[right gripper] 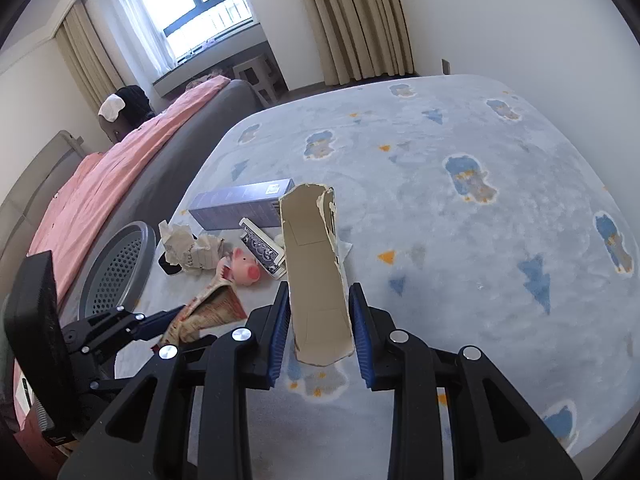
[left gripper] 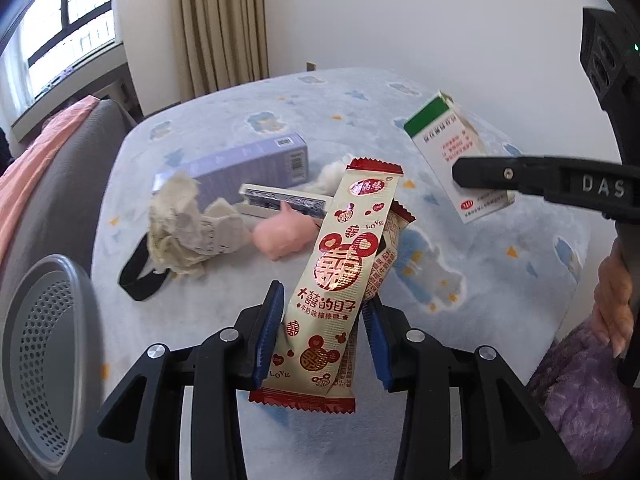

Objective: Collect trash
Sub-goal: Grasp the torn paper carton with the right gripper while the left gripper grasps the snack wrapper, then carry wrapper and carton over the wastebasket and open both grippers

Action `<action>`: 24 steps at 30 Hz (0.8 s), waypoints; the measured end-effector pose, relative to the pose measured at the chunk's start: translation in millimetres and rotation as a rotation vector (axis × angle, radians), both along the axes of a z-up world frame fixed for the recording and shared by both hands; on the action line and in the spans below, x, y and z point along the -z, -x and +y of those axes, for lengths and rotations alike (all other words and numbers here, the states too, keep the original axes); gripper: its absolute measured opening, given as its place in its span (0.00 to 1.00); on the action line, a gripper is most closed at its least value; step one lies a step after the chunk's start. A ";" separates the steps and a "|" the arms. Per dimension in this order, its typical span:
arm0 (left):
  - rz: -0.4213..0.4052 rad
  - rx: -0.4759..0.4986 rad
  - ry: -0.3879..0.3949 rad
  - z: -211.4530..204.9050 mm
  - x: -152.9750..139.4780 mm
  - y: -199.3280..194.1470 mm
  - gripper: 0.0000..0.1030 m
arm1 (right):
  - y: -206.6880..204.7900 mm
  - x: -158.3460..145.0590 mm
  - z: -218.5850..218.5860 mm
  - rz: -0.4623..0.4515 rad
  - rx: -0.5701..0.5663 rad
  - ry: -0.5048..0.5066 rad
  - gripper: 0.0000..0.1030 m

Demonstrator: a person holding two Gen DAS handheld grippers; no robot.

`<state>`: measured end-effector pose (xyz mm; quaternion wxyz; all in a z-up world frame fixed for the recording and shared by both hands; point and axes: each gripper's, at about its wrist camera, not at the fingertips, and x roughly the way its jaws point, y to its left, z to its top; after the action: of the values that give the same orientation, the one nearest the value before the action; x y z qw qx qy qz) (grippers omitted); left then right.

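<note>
The left gripper [left gripper: 320,320] pinches two wrappers [left gripper: 340,260]; the right gripper [right gripper: 320,332] clamps one carton [right gripper: 316,276]. One bin [right gripper: 120,276] stands beside one pig [right gripper: 244,270].

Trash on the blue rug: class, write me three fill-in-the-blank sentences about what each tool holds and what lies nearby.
1. The left tool is shut on red-and-cream candy ____.
2. The right tool grips a torn white-and-green medicine ____.
3. The toy lying beside the crumpled paper on the rug is shaped like a pink ____.

Missing words: wrappers; box; pig
</note>
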<state>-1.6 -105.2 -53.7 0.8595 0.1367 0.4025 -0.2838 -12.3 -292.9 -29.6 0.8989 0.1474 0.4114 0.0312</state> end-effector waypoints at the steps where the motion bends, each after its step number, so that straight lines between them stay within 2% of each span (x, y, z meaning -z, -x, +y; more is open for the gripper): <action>1: -0.012 -0.025 0.007 7.3 -4.7 0.0 0.38 | -0.8 -0.4 4.4 -0.002 -0.006 0.006 0.29; 6: -0.048 -0.147 0.045 50.4 -23.1 -7.8 0.38 | -6.5 -0.6 32.8 -0.002 -0.046 0.042 0.29; 15: -0.095 -0.357 0.054 125.5 -36.7 -16.7 0.38 | -27.2 -7.2 100.4 -0.011 -0.168 0.051 0.28; 24: -0.119 -0.500 0.058 183.0 -44.5 -21.6 0.38 | -59.2 -19.8 176.3 -0.039 -0.310 0.070 0.29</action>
<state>20.0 77.9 -9.2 0.9287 0.0246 0.3642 -0.0654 46.9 -116.6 -9.8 0.8958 0.0502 0.4125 0.1579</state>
